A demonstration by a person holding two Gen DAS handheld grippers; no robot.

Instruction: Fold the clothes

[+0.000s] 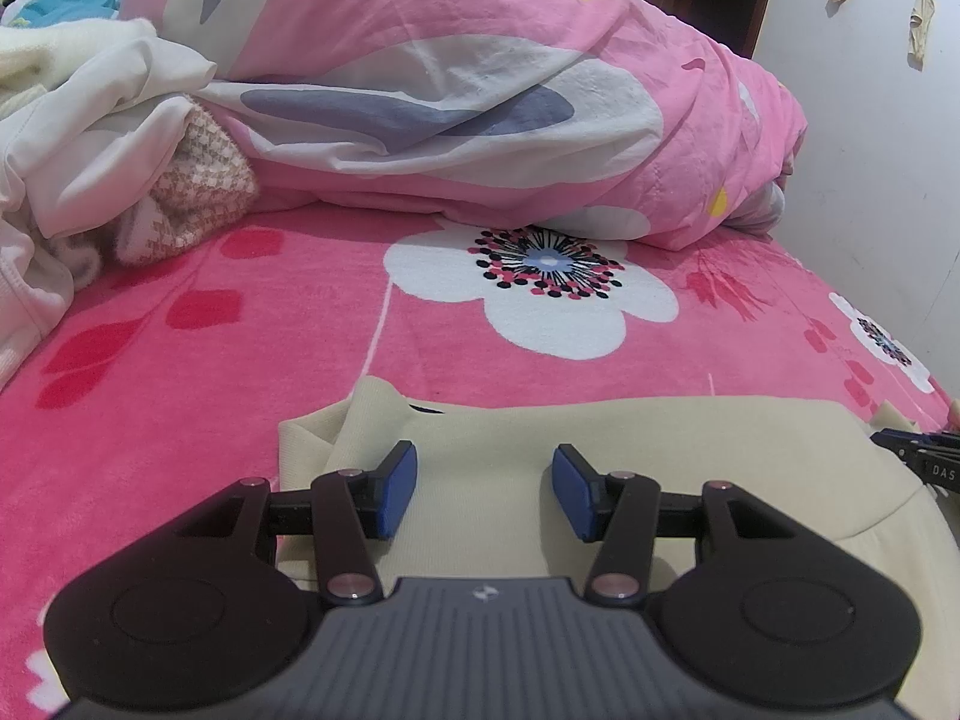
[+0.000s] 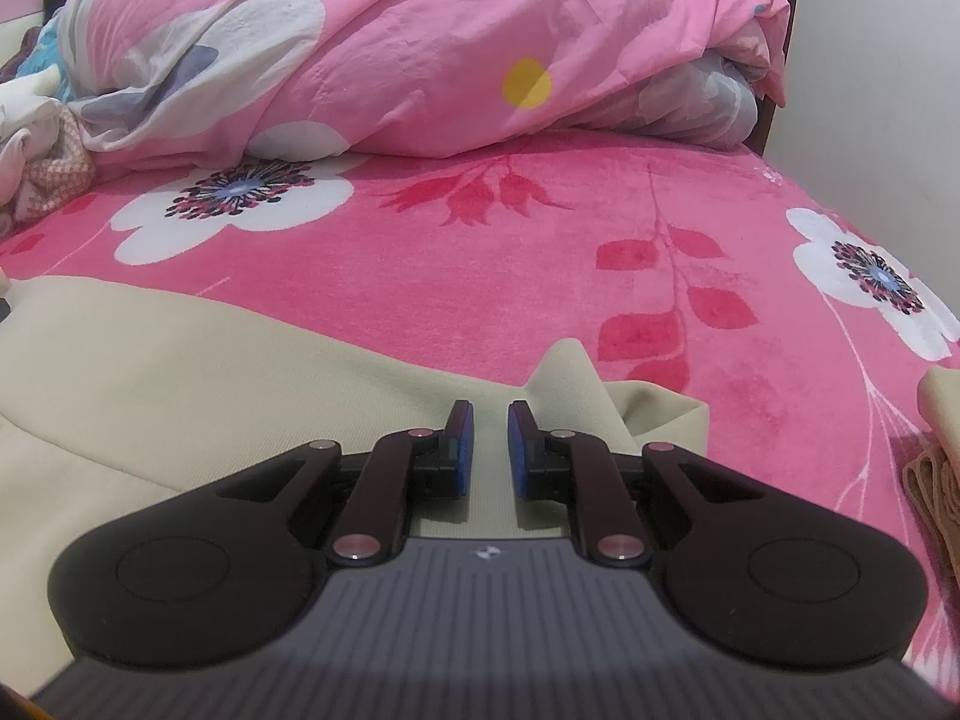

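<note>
Cream garment (image 1: 630, 456) lies spread on the pink bed (image 1: 240, 372), cuffs poking up at 12 o'clock, under the left gripper (image 1: 485, 495), jaws wide and empty, and right gripper (image 2: 491, 450), jaws narrowly parted, empty; folding looks unfinished.

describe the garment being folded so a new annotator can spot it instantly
Start from the bed's pink floral blanket; the cream garment lies flat on its near part, under both grippers. Unlike the rumpled white clothes pile at far left and the pink quilt behind, it is plain beige, unpatterned and spread out.
</note>
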